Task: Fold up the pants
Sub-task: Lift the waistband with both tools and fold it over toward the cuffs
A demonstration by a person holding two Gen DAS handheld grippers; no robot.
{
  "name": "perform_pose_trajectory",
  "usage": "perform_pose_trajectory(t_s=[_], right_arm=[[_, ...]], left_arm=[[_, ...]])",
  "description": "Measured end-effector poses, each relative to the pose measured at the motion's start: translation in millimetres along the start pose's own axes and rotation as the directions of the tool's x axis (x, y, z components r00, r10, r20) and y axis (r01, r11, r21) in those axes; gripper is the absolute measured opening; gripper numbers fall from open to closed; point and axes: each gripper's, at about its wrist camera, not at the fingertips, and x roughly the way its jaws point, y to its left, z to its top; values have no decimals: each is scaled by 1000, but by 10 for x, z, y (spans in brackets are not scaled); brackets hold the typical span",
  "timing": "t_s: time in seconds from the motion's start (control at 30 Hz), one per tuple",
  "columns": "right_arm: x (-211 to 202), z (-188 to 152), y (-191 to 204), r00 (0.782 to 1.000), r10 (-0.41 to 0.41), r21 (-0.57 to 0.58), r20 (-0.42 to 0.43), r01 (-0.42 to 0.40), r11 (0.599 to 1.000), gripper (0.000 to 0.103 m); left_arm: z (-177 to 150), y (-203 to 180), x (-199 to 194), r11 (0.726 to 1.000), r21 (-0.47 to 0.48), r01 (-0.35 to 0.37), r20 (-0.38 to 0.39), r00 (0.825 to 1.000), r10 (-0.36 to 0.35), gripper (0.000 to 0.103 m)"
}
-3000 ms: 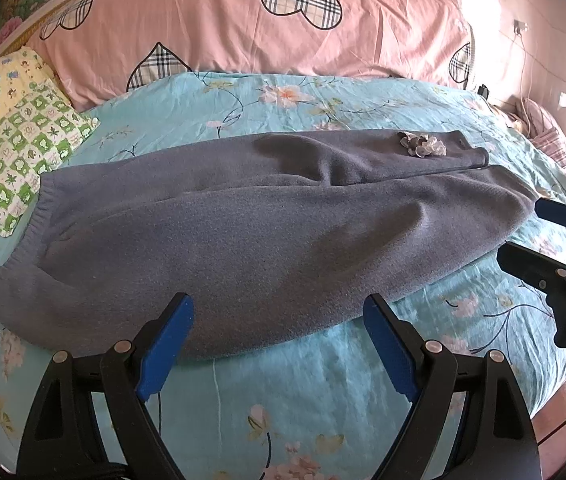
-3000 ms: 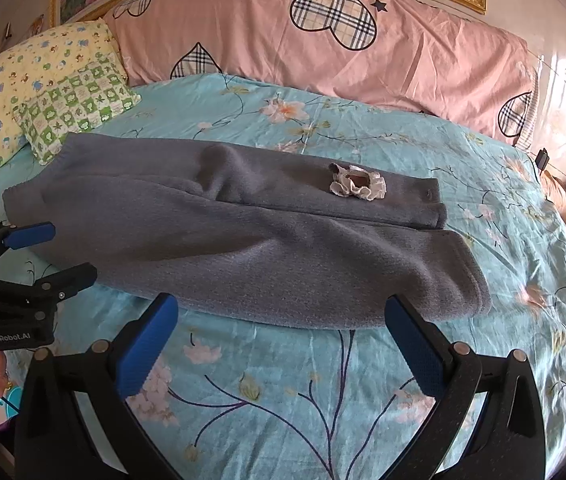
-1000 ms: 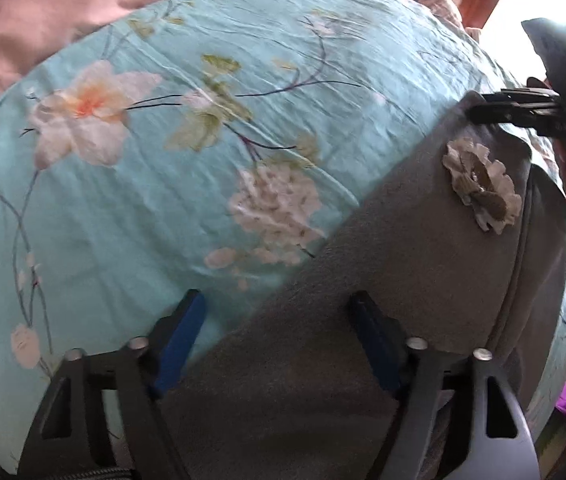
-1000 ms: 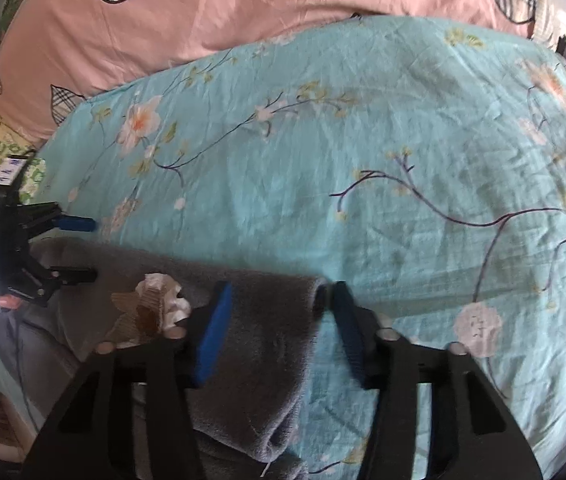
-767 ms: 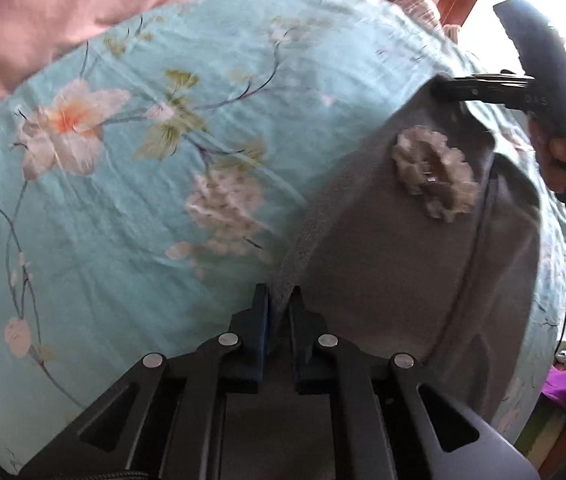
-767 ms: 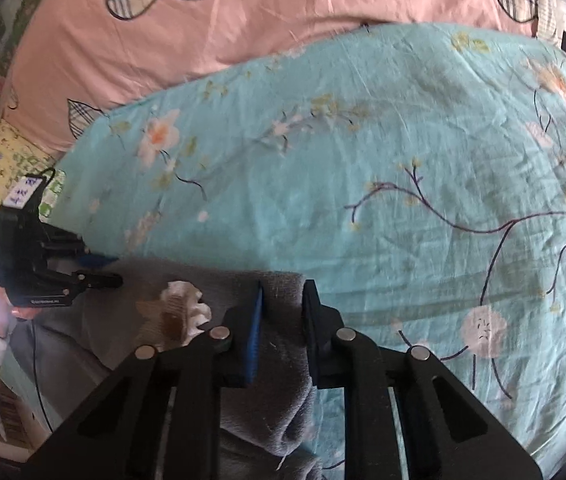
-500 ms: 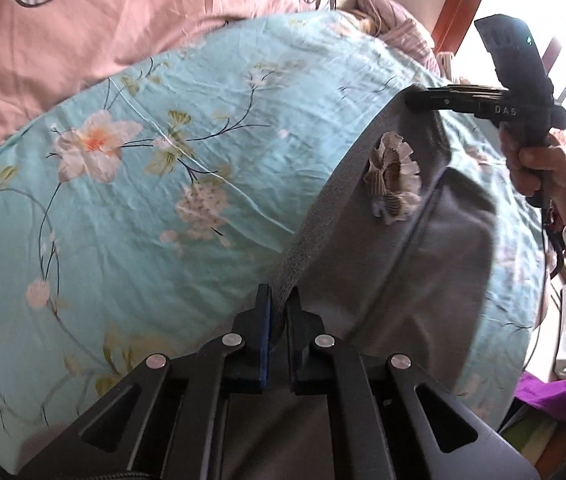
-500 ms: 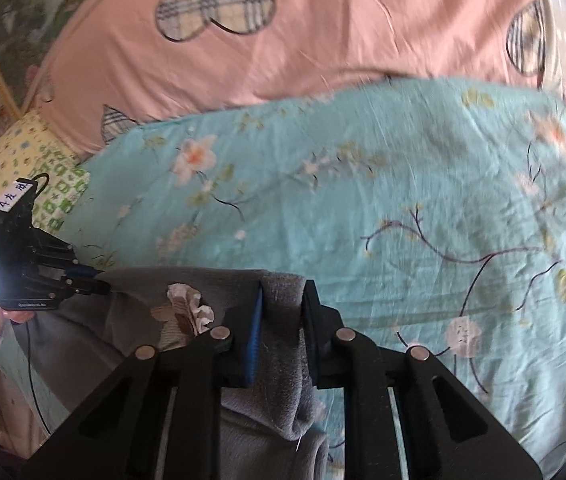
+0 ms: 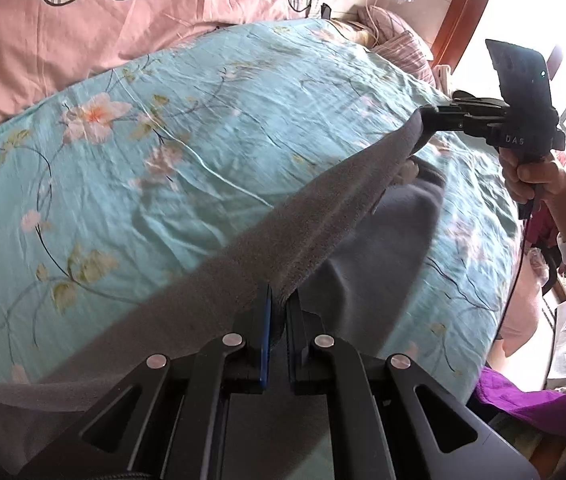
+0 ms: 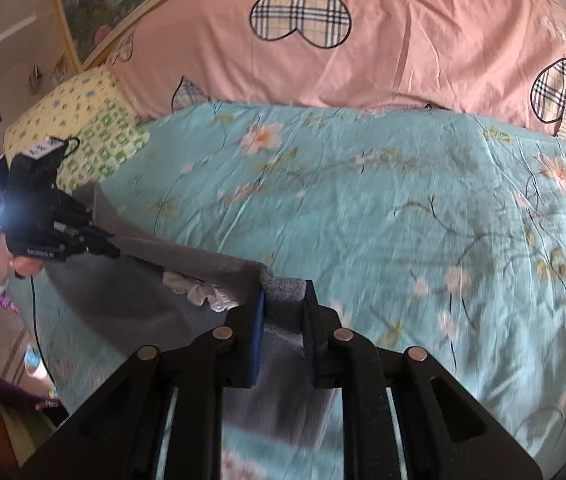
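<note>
The grey fleece pants [image 9: 315, 216] lie on the turquoise floral bedspread [image 9: 163, 128]. My left gripper [image 9: 277, 312] is shut on their far edge. My right gripper [image 10: 283, 296] is shut on the cuff end [image 10: 283, 280] of the same edge. The edge is lifted off the bed and stretched taut between the two grippers. In the left wrist view the right gripper [image 9: 427, 114] shows at the far right. In the right wrist view the left gripper [image 10: 113, 250] shows at the left. A white fabric flower [image 10: 199, 290] on the pants hangs under the raised edge.
A long pink pillow with plaid hearts [image 10: 343, 40] runs along the head of the bed. A yellow and green patterned pillow [image 10: 83, 136] lies at the left. Purple cloth [image 9: 543, 404] and a striped pillow [image 9: 399, 44] lie at the bed's right side.
Both grippers closed on the far edge of the pants and lifted it. The edge now hangs taut above the bed and has swung toward the near side.
</note>
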Motion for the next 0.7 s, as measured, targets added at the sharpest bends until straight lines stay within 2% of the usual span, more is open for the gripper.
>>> perform_pose_trajectory(t_s=[0.33,0.57,0.7], right_arm=[[-42,-366,84,995,-62,-54,-82,57,997,18],[-137,-414,115,988,-132,-89,-83,124,988,18],[-66,-469,125,976,-190,-130,-109,176,976,18]], left_arm=[[-373,-303,68,998,-45,53,-9,999,-54,5],[-471,-409,107,993,-78,92,8,996,-91,5],[-501,-418,198,991,-98,92,-2,996,-93,5]])
